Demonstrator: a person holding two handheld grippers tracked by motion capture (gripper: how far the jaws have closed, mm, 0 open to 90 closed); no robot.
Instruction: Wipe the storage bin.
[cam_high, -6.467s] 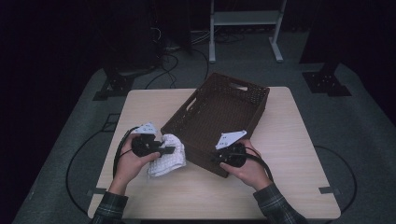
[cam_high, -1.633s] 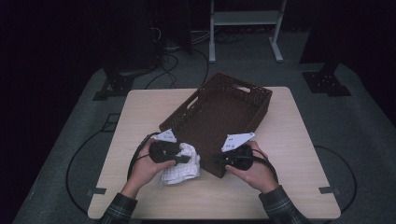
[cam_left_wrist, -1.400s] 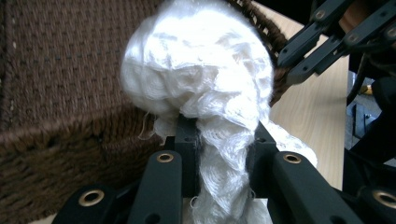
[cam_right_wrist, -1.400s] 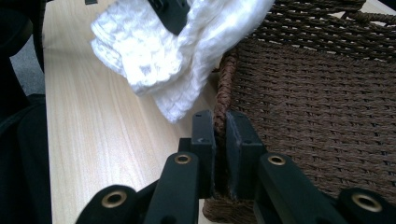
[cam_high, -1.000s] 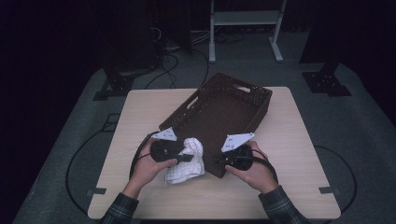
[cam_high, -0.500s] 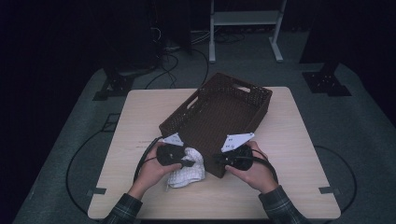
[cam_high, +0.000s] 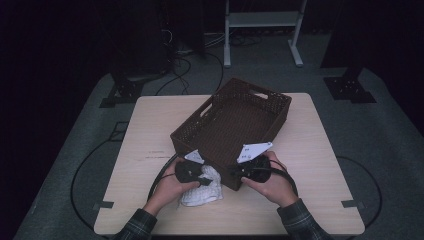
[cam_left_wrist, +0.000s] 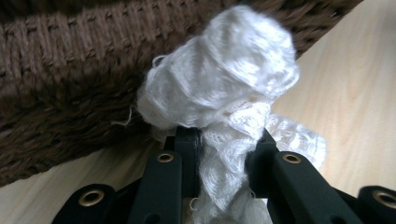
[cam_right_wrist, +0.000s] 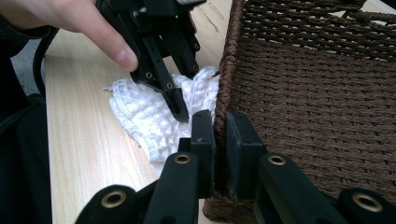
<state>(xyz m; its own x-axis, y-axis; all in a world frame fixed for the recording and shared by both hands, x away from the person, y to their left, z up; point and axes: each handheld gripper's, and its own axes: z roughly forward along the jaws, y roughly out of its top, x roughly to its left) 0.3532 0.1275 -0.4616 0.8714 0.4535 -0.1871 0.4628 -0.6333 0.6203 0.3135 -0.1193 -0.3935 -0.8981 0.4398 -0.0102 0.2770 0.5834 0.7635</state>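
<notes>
left gripper (cam_high: 206, 181) pinches the crumpled white waffle-weave cloth (cam_high: 204, 187) on the pale wooden table (cam_high: 150, 125), against the dark brown woven basket (cam_high: 235, 117); right gripper (cam_high: 234, 171) clamps the basket's near wall.

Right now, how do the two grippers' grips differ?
The left gripper is shut on the bunched white cloth, soft and lying on the table. The right gripper is shut on the rim of the brown woven basket, rigid and upright. The left fingers stand wider apart than the right. Both grip firmly.
</notes>
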